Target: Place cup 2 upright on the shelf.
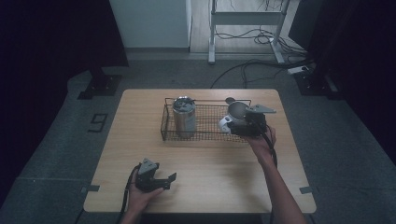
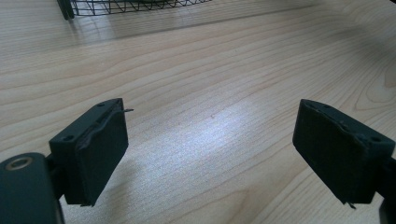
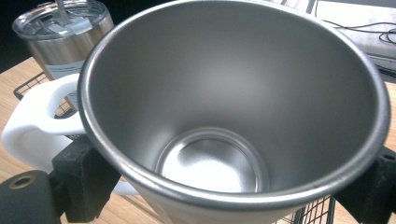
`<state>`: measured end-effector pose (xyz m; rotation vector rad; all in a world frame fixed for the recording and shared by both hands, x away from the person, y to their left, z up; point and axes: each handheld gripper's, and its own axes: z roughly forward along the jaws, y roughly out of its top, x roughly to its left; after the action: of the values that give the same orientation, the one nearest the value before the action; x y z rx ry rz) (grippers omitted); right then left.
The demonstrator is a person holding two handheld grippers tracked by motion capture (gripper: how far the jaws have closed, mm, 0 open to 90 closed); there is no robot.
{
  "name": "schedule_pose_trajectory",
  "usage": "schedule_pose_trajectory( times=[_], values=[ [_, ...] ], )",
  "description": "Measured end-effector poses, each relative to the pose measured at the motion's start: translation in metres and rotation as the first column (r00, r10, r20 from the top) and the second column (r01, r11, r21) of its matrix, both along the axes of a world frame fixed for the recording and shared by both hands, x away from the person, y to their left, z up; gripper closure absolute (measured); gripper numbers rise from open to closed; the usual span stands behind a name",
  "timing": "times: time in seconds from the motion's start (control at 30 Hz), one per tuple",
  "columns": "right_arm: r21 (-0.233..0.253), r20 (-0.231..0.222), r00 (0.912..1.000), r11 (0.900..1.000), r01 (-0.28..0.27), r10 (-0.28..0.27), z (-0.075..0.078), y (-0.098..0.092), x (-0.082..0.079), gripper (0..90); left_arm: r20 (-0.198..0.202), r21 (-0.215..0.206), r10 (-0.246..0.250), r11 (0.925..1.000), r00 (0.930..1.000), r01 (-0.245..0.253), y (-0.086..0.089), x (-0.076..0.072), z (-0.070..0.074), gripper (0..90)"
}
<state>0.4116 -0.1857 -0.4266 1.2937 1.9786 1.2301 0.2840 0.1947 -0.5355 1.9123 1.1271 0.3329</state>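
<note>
right tongs (image 3: 224,196) pinched the steel mug (image 3: 233,107), rigid, slick, likely light; left tongs (image 2: 210,154) hung spread over the bench (image 2: 210,70).

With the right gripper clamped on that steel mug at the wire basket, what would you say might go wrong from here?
1. The right gripper holds the mug across its smooth tapered wall, so it may slip.
2. The mug's white handle points toward the lidded tumbler in the basket; swinging it could knock the tumbler.
3. The mug sits near the basket's rim and might catch on the wire. The left gripper rests open, too far to help.
</note>
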Motion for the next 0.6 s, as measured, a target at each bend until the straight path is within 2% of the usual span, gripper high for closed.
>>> schedule_pose_trajectory(
  times=[0.6],
  values=[
    [-0.008,-0.025,0.9995,1.0,0.019,-0.019,-0.003,0.0,0.018,8.1,0.002,-0.001,0.001,1.0,1.0,-0.001,0.0,-0.001,0.001,10.5]
  ],
)
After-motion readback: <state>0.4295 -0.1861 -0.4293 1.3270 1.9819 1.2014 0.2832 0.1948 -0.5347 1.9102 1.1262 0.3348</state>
